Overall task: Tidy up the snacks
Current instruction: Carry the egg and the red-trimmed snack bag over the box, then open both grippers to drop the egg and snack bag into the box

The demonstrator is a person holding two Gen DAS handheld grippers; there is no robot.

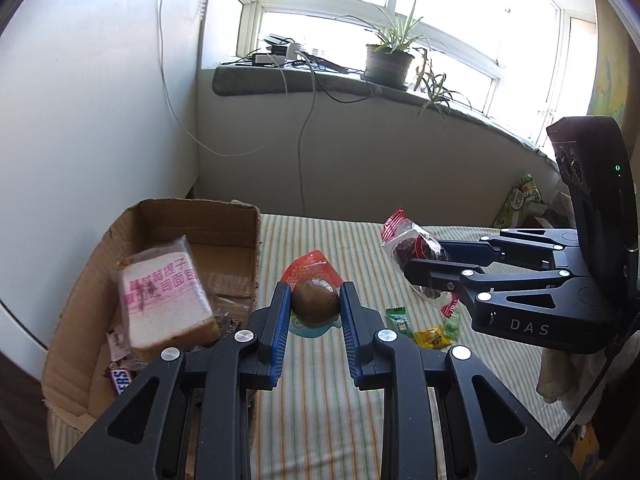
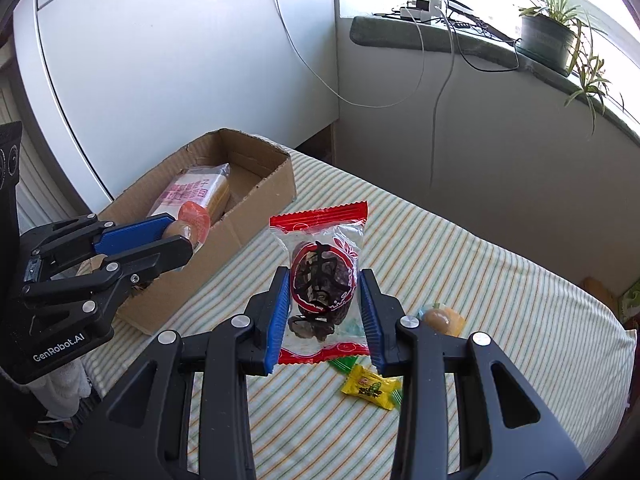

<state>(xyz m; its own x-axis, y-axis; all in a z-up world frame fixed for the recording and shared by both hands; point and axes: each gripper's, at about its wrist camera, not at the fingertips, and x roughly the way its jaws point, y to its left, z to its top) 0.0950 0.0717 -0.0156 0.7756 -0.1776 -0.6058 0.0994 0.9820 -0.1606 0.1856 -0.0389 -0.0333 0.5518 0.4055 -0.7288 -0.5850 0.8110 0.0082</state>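
Observation:
My left gripper (image 1: 315, 302) is shut on a packed brown egg (image 1: 315, 301) with a red wrapper top, held above the striped cloth just right of the cardboard box (image 1: 240, 216). It also shows in the right wrist view (image 2: 182, 240) at the box's near wall. My right gripper (image 2: 324, 304) is shut on a clear red-edged packet of dried dates (image 2: 322, 280), held above the cloth; in the left wrist view it shows as the right gripper (image 1: 416, 262) with the date packet (image 1: 412, 246). The box holds a wrapped bread slice (image 1: 166, 300) and a Snickers bar (image 1: 120, 380).
Loose on the striped cloth (image 2: 480, 260) lie a yellow candy (image 2: 372, 390), a green candy (image 1: 400, 320) and another packed egg (image 2: 442, 320). A white appliance (image 1: 100, 100) stands behind the box. A windowsill with a potted plant (image 1: 388, 62) and cables runs along the back.

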